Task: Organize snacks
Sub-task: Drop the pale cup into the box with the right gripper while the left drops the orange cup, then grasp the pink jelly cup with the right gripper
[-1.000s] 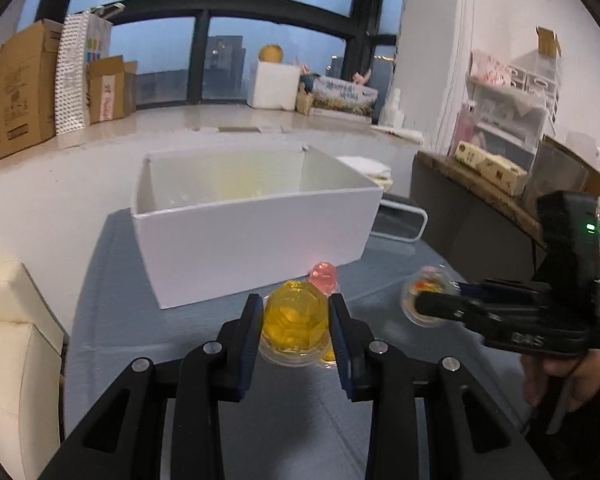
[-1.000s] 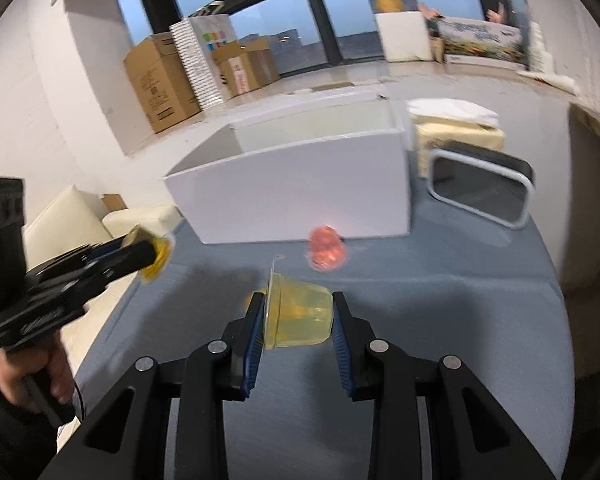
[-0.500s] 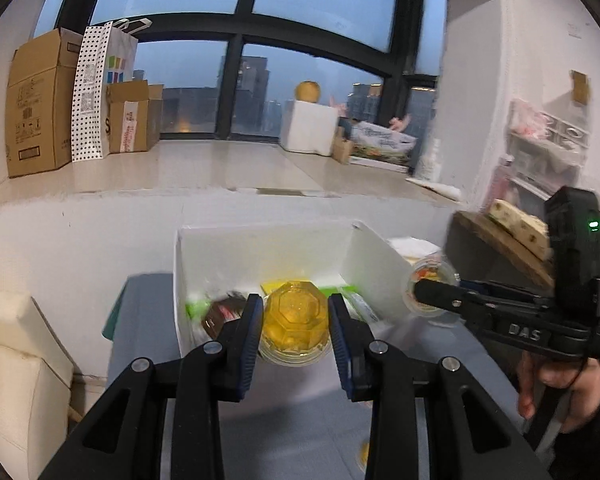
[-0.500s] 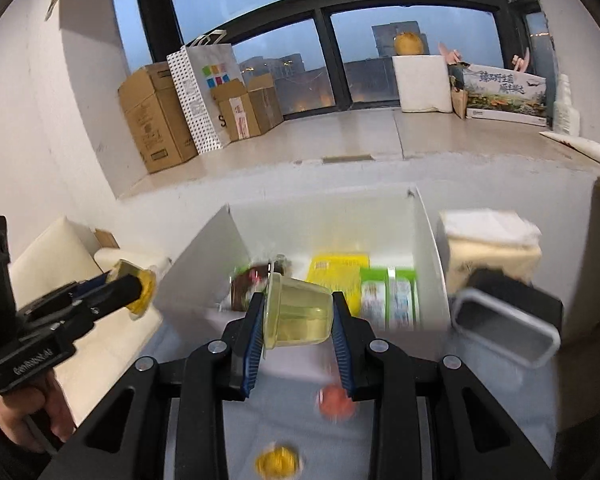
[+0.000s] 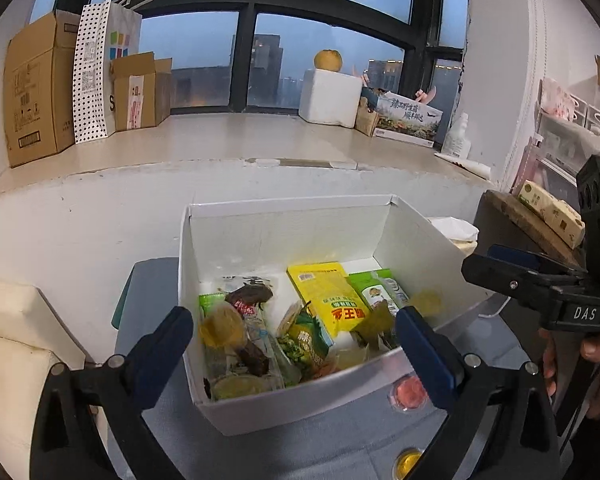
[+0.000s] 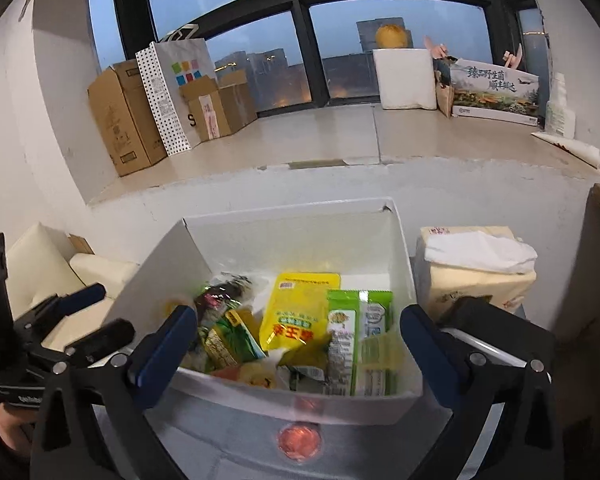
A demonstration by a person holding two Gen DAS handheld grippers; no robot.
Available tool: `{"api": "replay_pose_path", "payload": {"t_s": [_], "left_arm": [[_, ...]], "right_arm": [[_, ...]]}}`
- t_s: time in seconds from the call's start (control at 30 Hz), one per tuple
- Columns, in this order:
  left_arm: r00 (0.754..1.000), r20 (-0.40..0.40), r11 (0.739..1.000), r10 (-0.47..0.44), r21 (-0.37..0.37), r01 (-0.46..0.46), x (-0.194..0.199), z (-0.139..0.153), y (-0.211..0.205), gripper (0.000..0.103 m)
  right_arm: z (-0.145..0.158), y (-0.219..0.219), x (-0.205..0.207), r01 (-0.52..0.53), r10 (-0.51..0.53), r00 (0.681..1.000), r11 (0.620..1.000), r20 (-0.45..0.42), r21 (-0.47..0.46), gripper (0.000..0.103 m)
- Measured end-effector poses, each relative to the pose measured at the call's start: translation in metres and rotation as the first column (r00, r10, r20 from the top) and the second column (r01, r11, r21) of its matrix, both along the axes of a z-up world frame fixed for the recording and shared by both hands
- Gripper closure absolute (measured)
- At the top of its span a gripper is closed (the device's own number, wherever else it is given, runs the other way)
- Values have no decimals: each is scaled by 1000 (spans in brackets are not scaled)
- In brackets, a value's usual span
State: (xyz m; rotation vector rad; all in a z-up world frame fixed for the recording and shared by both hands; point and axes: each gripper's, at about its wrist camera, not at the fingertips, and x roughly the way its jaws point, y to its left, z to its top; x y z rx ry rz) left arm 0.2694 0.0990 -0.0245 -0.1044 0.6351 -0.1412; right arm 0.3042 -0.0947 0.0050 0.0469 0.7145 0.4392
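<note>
A white box (image 5: 284,236) (image 6: 296,228) on the grey table holds several snack packets, among them a yellow pouch (image 5: 328,300) (image 6: 296,312) and green packets (image 6: 356,344). Blurred yellow jelly cups (image 5: 222,326) are dropping into it. My left gripper (image 5: 294,334) is open and empty above the box's near edge. My right gripper (image 6: 296,340) is open and empty above the box too; it shows at the right of the left wrist view (image 5: 540,284). A red jelly cup (image 5: 408,392) (image 6: 300,440) and a yellow jelly cup (image 5: 408,462) lie on the table in front of the box.
A tissue pack (image 6: 476,268) and a dark tray (image 6: 496,332) sit right of the box. A cream cushion (image 5: 12,320) is at the left. Cardboard boxes (image 5: 36,88) and a foam box (image 5: 330,96) stand on the window ledge.
Both grippers have risen over the box and opened, letting go of their yellow jelly cups, which fall into the box.
</note>
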Motion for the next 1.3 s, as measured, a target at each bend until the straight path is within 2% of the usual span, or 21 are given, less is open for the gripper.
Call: {"api": "replay_pose_path", "payload": {"t_s": [0.13,0.23,0.4,0.5,0.6,0.67,0.77,0.93,1.07,1.17,1.3], "left_arm": [[1000,6,1000,-14,2,14,-14,4,-5,0],[1000,16,1000,-26,-7,26,-31,9,-11,0],[999,35,999,-30,-37,31,-85,8,-25,0],[999,28,998,-17,-55,18,-117,-1,-34,0],[1000,6,997,-18,-74,18,-147,-13,-42,0],[999,5,997,-40,-59,40,-164,-21,-49,0],[998,-12,998,-62,-25,62,-177,-31,-57,0],[996,-61,996,-59,-74,55,-183,-45,-58,0],[995,-76,996,-63,-74,57,-187,-52,-60,0],[995,-88,996,-56,-81,49,-188,-56,-58,0],[994,-96,996,-48,-80,41,-188,-60,-53,0]], "right_arm": [[-3,-7,-11,-12,13,1000,1000,-15,11,0],[2,-10,-29,-32,31,999,999,19,19,0],[5,-23,-67,-71,69,997,995,34,68,0],[-1,-25,-93,-88,87,995,996,42,29,0],[-14,-33,-119,-86,85,996,996,27,33,0],[-30,-39,-135,-90,91,996,995,-9,52,0],[-55,-38,-144,-100,101,993,995,-61,8,0],[-84,-35,-124,-41,39,992,999,-124,-19,0],[-98,-25,-93,-10,4,986,999,-166,-38,0],[-106,-15,-71,-17,10,982,999,-189,-38,0],[-115,5,-50,-39,20,982,995,-190,-93,0]]}}
